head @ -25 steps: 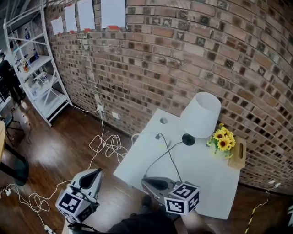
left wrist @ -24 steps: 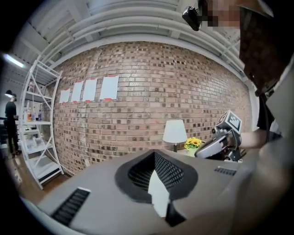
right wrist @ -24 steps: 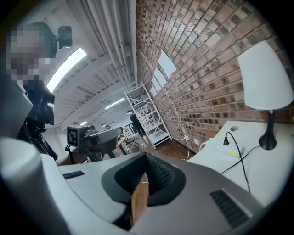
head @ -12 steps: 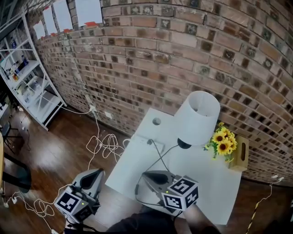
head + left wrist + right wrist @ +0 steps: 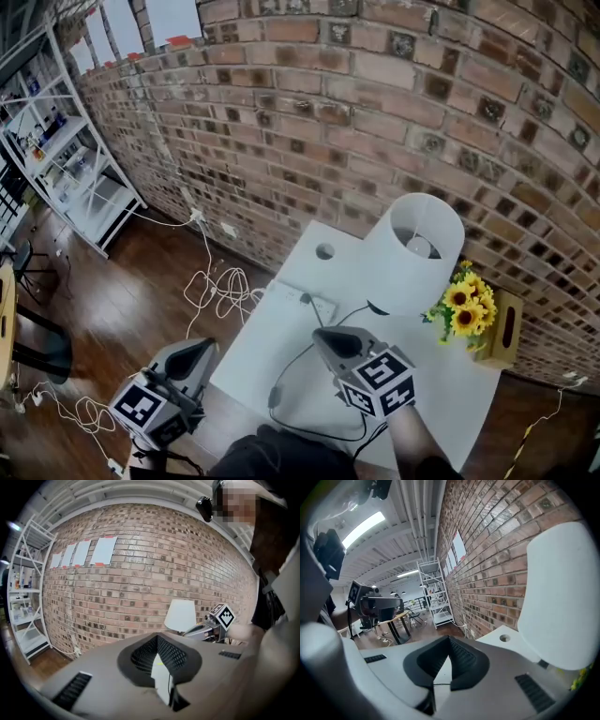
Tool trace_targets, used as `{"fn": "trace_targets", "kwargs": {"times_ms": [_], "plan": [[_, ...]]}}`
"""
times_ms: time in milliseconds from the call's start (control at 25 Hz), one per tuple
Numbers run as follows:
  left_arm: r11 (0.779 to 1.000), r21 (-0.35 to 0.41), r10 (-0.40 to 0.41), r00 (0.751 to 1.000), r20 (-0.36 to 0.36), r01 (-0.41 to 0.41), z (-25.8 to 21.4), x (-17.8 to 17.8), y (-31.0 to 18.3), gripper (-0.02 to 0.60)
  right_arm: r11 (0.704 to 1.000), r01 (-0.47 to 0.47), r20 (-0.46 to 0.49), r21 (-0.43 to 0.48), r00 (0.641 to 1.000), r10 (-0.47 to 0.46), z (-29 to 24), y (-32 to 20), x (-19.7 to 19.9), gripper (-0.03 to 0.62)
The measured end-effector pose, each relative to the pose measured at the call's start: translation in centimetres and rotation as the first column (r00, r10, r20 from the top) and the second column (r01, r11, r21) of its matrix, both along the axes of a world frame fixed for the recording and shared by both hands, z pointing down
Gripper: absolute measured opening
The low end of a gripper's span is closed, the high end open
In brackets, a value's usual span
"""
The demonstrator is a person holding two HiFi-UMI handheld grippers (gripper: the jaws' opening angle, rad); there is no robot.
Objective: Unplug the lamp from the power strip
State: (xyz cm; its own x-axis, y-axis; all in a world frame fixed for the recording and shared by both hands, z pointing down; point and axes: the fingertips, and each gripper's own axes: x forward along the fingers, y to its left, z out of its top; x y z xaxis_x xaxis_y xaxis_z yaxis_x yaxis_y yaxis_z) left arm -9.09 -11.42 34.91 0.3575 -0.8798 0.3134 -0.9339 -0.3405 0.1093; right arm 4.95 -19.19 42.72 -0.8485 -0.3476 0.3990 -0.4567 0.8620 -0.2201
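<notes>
The table (image 5: 267,342) is set against the brick wall (image 5: 375,112). The lamp (image 5: 412,248) is placed at the table's rear right, with the flowers (image 5: 464,307) just to its right and the wooden box (image 5: 507,328) beyond them. The power strip (image 5: 302,302) is laid on the table's left part, in front of the round hole (image 5: 324,251). A cable (image 5: 277,384) is laid near the front edge. The shelf unit (image 5: 70,159) is located far left along the wall. Loose cables (image 5: 220,291) are spread on the floor (image 5: 122,300) between shelf unit and table.
</notes>
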Motion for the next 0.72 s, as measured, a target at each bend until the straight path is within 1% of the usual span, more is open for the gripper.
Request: {"fn": "trace_targets", "kwargs": {"times_ms": [80,160,280,360,440,560,720], "plan": [[1.000,-0.014,0.003,1.000,0.010,-0.003,0.6,0.1,-0.9,0.015,1.000,-0.016,-0.002,0.017,1.000,0.016,0.1,-0.7,0.7,0.002],[0.999,-0.024,0.029,1.000,0.009,-0.029,0.8,0.9,-2.0,0.015,0.999,-0.042,-0.024,0.032,0.999,0.043,0.8,-1.4,1.7,0.002],[0.998,-0.025,0.058,0.998,0.036,-0.057,2.0,1.0,-3.8,0.015,0.996,-0.080,-0.084,0.040,0.993,0.083,2.8,-2.4,3.1,0.002],[0.997,-0.028,0.078,0.996,0.038,-0.077,2.9,1.3,-4.9,0.015,0.995,-0.093,-0.117,0.031,0.988,0.096,4.5,-3.0,4.0,0.002],[0.993,-0.046,0.114,0.993,0.035,-0.113,3.8,1.9,-5.7,0.015,0.995,-0.098,-0.163,0.030,0.981,0.102,6.2,-3.7,4.5,0.002],[0.984,-0.059,0.173,0.984,0.046,-0.170,4.9,2.5,-6.8,0.015,0.996,-0.082,-0.216,0.031,0.973,0.087,8.0,-4.6,4.1,0.003],[0.964,-0.067,0.262,0.961,0.084,-0.257,7.2,2.8,-8.7,0.015,0.998,-0.065,-0.246,0.012,0.967,0.066,10.0,-5.7,2.7,0.003]]}}
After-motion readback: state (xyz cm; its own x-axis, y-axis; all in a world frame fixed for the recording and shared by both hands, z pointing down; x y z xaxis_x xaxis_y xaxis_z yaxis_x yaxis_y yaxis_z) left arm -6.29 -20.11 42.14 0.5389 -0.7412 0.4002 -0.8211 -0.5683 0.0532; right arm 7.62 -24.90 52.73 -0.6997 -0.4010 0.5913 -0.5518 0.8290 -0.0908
